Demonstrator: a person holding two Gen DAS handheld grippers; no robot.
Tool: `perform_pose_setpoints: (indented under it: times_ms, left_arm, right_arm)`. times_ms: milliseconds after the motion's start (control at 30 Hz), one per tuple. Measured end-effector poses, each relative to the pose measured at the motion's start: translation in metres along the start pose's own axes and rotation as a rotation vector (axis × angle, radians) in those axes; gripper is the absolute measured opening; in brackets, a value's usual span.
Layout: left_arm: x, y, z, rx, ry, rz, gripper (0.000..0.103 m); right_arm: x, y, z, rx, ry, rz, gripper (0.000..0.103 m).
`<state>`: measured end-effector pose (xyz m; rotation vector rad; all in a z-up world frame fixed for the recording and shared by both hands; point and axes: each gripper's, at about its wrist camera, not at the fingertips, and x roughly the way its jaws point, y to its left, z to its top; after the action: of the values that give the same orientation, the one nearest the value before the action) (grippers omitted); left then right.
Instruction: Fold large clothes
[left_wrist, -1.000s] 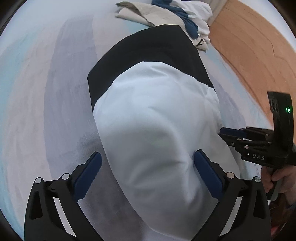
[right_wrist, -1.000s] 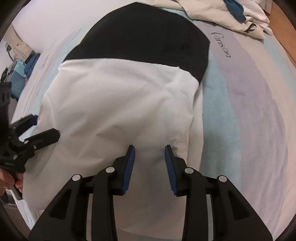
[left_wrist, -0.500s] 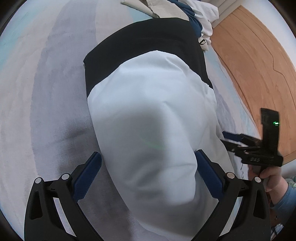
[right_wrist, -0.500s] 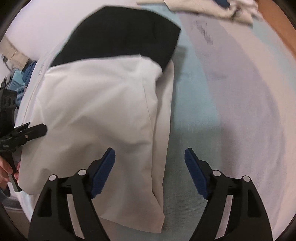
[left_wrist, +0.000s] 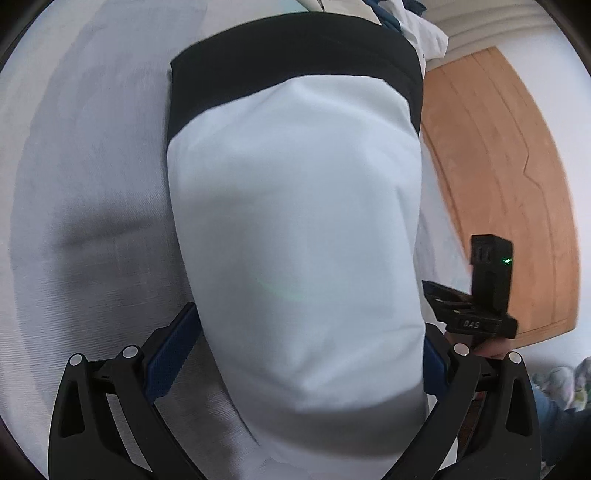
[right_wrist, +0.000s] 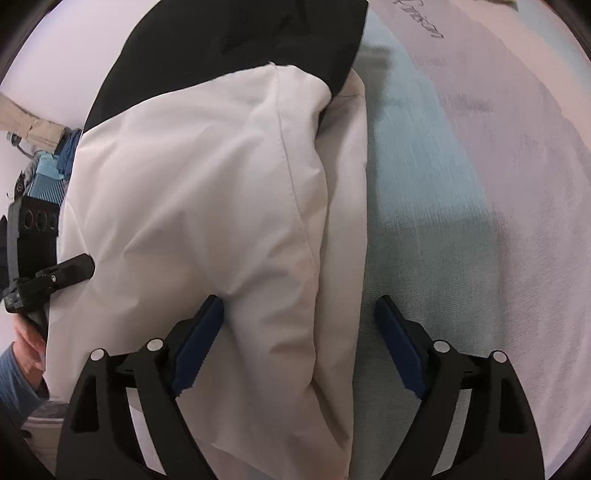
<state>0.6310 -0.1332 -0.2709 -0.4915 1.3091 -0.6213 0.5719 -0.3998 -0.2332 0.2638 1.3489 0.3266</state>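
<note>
- White and black garment (left_wrist: 295, 229) lies folded on the striped bedspread (left_wrist: 85, 177); the white part faces up and a black band shows at the far end.
- Right gripper (right_wrist: 299, 343): a second ago its jaws were narrow over the white cloth; now they stand wide and are opening further. The garment's folded side edge lies between them, but the pads do not press on it. One blue pad (right_wrist: 197, 343) sits against the cloth, the other over bare bedspread.
- Reading: the right side has just been let go, and the fold stays where it was laid.
- Left gripper (left_wrist: 295, 365): jaws wide, as in the earlier views, straddling the near end of the garment. Its right pad is mostly hidden behind the cloth, with no pinch visible.
- Both grippers have dropped closer to the cloth; it fills more of each view than a second ago.
- A pile of other clothes (left_wrist: 413, 22) lies beyond the black end, near the wooden floor (left_wrist: 498, 184).
- Judgement: this fold looks done. Next is likely a fresh grip on the near end for a cross fold, or pressing it flat.
</note>
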Motion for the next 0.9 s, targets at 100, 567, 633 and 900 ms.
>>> perform_pose_setpoints:
  times_ms: [100, 567, 633, 900]
  left_arm:
    - [0.005, 0.002, -0.001, -0.043, 0.003, -0.032, 0.099]
    - [-0.032, -0.045, -0.003, 0.078, -0.081, 0.051, 0.038]
    - [-0.042, -0.048, 0.001, 0.094, -0.097, 0.055, 0.036]
    - [-0.086, -0.051, -0.007, 0.120, -0.161, 0.072, 0.033]
  right_arm:
    - [0.002, 0.000, 0.002, 0.010, 0.000, 0.001, 0.082]
    - [-0.048, 0.021, 0.008, -0.004, -0.101, 0.193, 0.012]
    - [-0.064, 0.033, 0.007, -0.042, -0.132, 0.196, 0.012]
    - [-0.095, 0.054, -0.001, -0.128, -0.171, 0.208, 0.011]
